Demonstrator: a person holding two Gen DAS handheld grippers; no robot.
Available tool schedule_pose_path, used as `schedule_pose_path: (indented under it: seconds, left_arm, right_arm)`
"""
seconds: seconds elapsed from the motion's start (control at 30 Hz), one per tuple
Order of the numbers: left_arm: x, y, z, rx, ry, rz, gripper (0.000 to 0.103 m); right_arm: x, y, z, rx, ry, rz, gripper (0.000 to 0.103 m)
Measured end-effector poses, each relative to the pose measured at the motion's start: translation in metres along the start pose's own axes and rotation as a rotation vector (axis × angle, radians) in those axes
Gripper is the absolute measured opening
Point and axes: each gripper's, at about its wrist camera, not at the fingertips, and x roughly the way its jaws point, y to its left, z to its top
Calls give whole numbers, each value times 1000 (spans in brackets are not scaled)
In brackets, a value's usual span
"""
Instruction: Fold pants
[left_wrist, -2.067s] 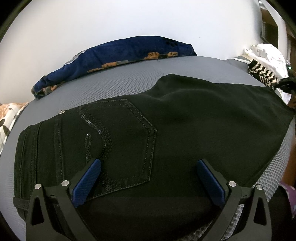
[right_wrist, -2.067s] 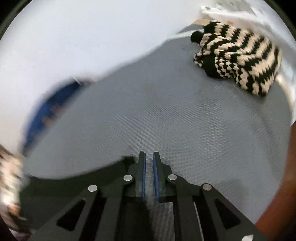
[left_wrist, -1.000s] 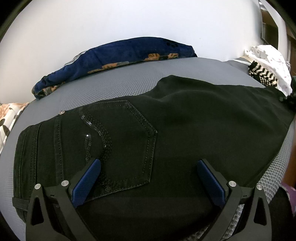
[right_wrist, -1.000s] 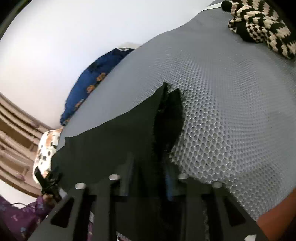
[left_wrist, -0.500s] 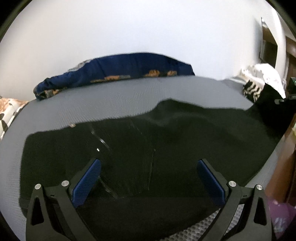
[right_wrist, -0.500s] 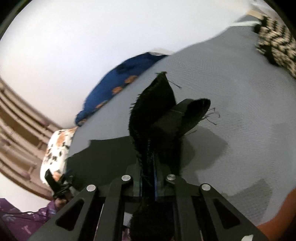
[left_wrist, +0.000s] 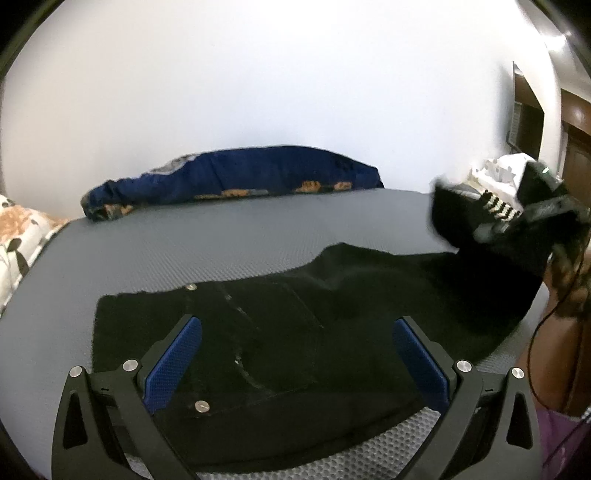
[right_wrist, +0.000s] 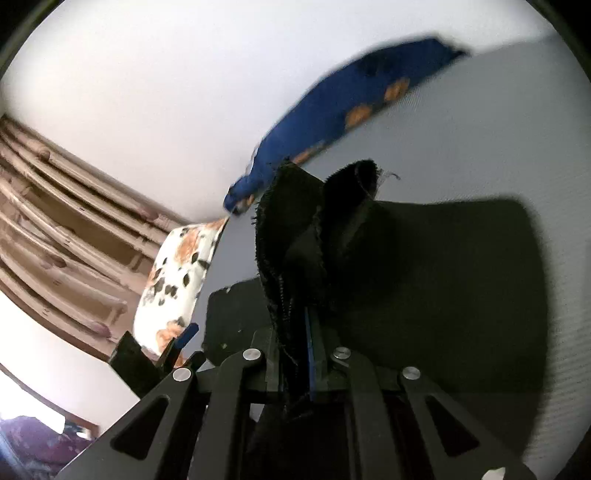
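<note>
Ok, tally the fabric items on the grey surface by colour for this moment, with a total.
Black: 1, the black pants, hem end clamped in the right gripper
Blue with orange print: 1, the blue cloth
Black-and-white knit: 1, the striped knit
White with orange and black spots: 1, the spotted fabric
Total: 4

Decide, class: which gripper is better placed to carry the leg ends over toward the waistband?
The right gripper: it is shut on the pants' hem, lifted off the grey mat. The left gripper is open, empty, above the waistband end.
</note>
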Motion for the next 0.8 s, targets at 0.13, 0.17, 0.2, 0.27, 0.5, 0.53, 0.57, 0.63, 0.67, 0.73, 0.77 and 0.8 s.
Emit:
schedule_pose_path:
  seconds: [0.13, 0.17, 0.2, 0.27, 0.5, 0.53, 0.57, 0.63, 0.67, 0.73, 0.77, 0.8]
  left_arm:
    - [-2, 6, -2, -21, -2, -13, 103]
    - [-2, 7, -4, -27, 1, -16, 102]
    - [-1, 8, -5, -31, 3, -20, 103]
    - [1, 9, -7, -38, 9, -30, 103]
    - [4, 5, -11, -31, 25, -42, 103]
    - [5, 5, -12, -32, 27, -42, 103]
    - [5, 6, -12, -32, 31, -42, 102]
    - [7, 6, -14, -32, 40, -39, 102]
    - [8, 6, -15, -31, 46, -35, 103]
    - [9, 6, -16, -31, 54, -30, 102]
    - [9, 7, -16, -33, 51, -29, 102]
    - [8, 8, -15, -38, 46, -28, 102]
  right_arm:
    - [50, 2, -19, 7, 66, -22, 9]
    - [57, 1, -22, 11, 74, -29, 9]
    - [63, 1, -25, 15, 78, -40, 9]
    - [69, -1, -28, 23, 80, -52, 9]
    - [82, 10, -31, -56, 95, -139, 15]
    - [84, 11, -31, -61, 93, -131, 17]
    - [86, 15, -30, -67, 88, -112, 20]
    - [86, 22, -29, -85, 54, -73, 24]
    - [84, 25, -28, -89, 40, -53, 36]
    - [76, 28, -25, -77, 12, 8, 52]
    - [69, 28, -25, -80, -3, 20, 54]
    - [61, 27, -24, -90, -15, -1, 55]
